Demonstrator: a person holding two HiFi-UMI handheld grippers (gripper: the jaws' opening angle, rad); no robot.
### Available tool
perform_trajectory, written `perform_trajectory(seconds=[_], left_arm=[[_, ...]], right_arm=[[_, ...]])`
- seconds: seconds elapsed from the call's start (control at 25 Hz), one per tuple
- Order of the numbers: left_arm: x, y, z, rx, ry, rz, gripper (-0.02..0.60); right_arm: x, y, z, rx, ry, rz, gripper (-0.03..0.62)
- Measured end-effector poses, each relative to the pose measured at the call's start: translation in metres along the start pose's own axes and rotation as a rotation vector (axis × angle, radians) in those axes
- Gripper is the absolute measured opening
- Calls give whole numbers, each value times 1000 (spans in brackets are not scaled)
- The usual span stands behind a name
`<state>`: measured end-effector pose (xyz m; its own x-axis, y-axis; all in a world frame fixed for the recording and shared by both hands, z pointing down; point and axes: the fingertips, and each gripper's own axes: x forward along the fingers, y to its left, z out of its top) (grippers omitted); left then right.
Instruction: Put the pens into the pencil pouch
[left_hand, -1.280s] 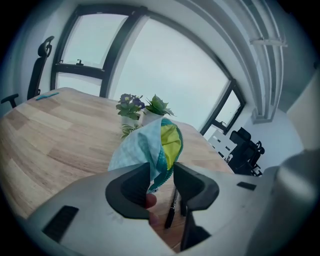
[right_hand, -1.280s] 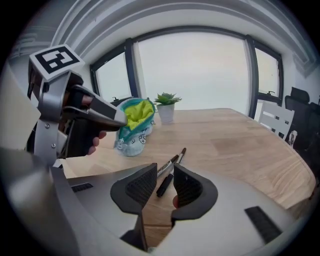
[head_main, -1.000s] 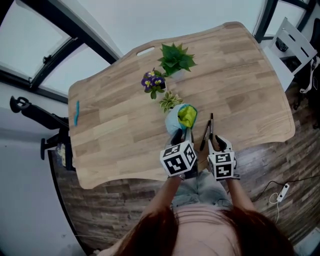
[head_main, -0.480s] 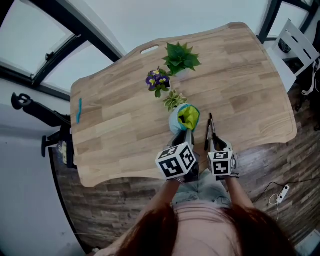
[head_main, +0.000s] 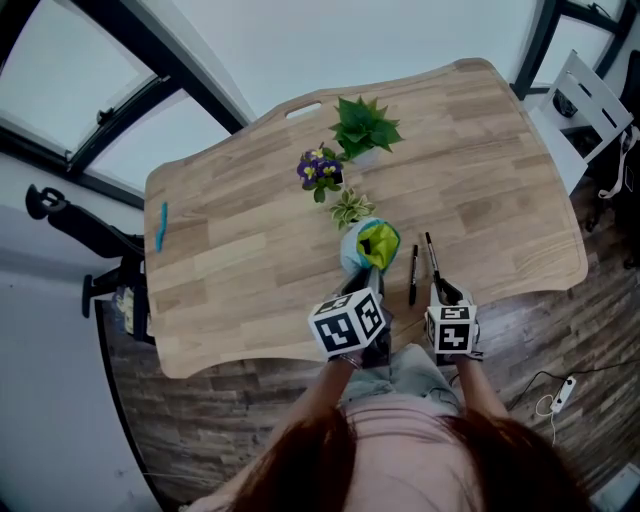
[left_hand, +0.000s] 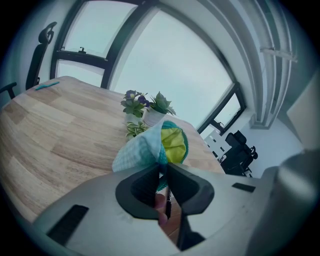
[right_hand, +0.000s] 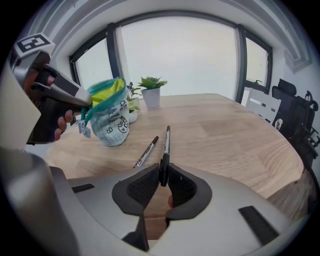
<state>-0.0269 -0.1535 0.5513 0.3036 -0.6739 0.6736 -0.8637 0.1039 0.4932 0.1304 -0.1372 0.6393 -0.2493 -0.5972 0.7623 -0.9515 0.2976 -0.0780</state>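
Observation:
A pale blue checked pencil pouch (head_main: 366, 246) with a yellow-green lining stands open on the wooden table (head_main: 240, 250). My left gripper (head_main: 374, 278) grips its near rim, and its jaws are closing on the fabric (left_hand: 150, 147). Two black pens lie to the right of the pouch. The right gripper (right_hand: 163, 172) has the near end of the right pen (right_hand: 165, 145) between its closing jaws, and that pen's far end rests on the table. The other pen (right_hand: 145, 152) lies loose between that pen and the pouch (right_hand: 109, 120).
Three small potted plants stand in a row behind the pouch: a green one (head_main: 364, 127), a purple-flowered one (head_main: 321, 168) and a small variegated one (head_main: 350, 207). A blue object (head_main: 160, 226) lies at the table's left edge. The table's front edge is just below both grippers.
Both grippers' jaws have narrowed. The left has taken hold of the pouch's rim and the right has closed on the end of the right pen. Neither hand has shifted much.

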Motion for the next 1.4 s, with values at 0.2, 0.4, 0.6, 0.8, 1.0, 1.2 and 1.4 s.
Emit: perform_trajectory(seconds=[0.2,0.4,0.6,0.8,1.0,1.2,1.4], left_arm=[[0,0,3,5,20,-12,39],[-2,-4,12,22,21,-36,38],[-4,-4,18,53,24,-54,38],[-7,-6,20,82,37,-79,38],[-10,-5,27,137,36,-84,38],[-13,0,32,164,33,-73,38],[-15,1,34,187,22,-74,38]], right_arm=[[-15,-2,16,-22,-27,10,51],[-28,-4,32,-54,-46,33,51],[-42,1,48,-69,-67,78,51],[-55,9,66,-123,-93,126,51],[-68,15,81,-162,-108,167,51],[-82,23,98,-222,-116,227,51],[-93,34,114,-291,-107,290,51]])
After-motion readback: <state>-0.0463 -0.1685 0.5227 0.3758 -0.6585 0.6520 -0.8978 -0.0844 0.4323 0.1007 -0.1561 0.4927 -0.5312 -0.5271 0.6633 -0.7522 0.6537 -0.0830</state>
